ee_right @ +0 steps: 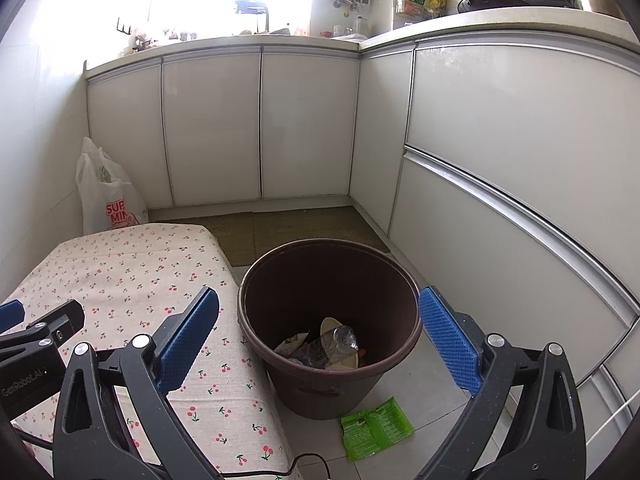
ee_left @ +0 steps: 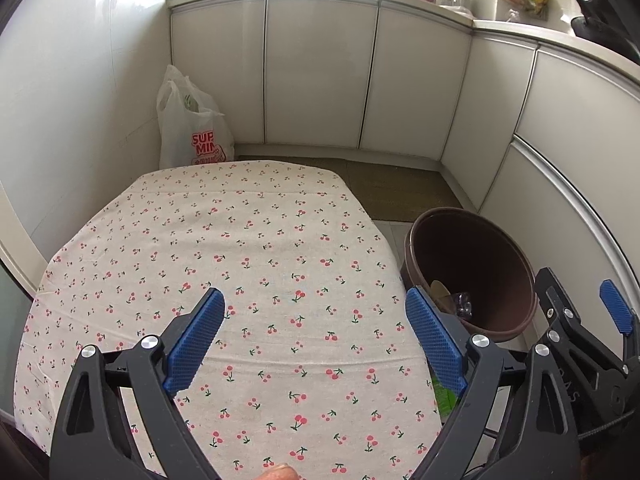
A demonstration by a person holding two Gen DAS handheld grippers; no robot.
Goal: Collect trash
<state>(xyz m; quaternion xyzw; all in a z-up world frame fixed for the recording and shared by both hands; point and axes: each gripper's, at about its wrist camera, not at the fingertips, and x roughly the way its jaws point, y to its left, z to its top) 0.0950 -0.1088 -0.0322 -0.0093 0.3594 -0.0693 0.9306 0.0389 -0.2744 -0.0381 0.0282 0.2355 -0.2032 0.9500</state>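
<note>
**Trash in bin, one wrapper on floor**

Trash: a clear plastic bottle (ee_right: 334, 346) and some paper scraps lie at the bottom of the dark brown bin (ee_right: 280, 276), which stands upright on the tiled floor, touching or just beside the edge of the table.

Green wrapper (ee_right: 376, 426) lies flat on the floor, just outside the bin's base, on the side nearer the right gripper and below the gap between its fingers.

Right gripper (ee_right: 318, 340): blue pads spread wide, nothing between them. The bin's mouth sits ahead of it and between the two pads as seen from its wrist camera.

Left gripper (ee_left: 316, 344): jaws wide apart, holding nothing, over the cherry-print tablecloth (ee_left: 240, 240). Cloth surface ahead of it is bare. The bin is off to its right, beyond the right-hand pad; the right gripper shows at the far right edge of this view.

White plastic shopping bag (ee_left: 188, 128) with red lettering stands on the floor past the table's far end, against the wall beside the white cabinets (ee_left: 320, 72).

A fingertip shows at the lower edge of the left wrist view.
</note>
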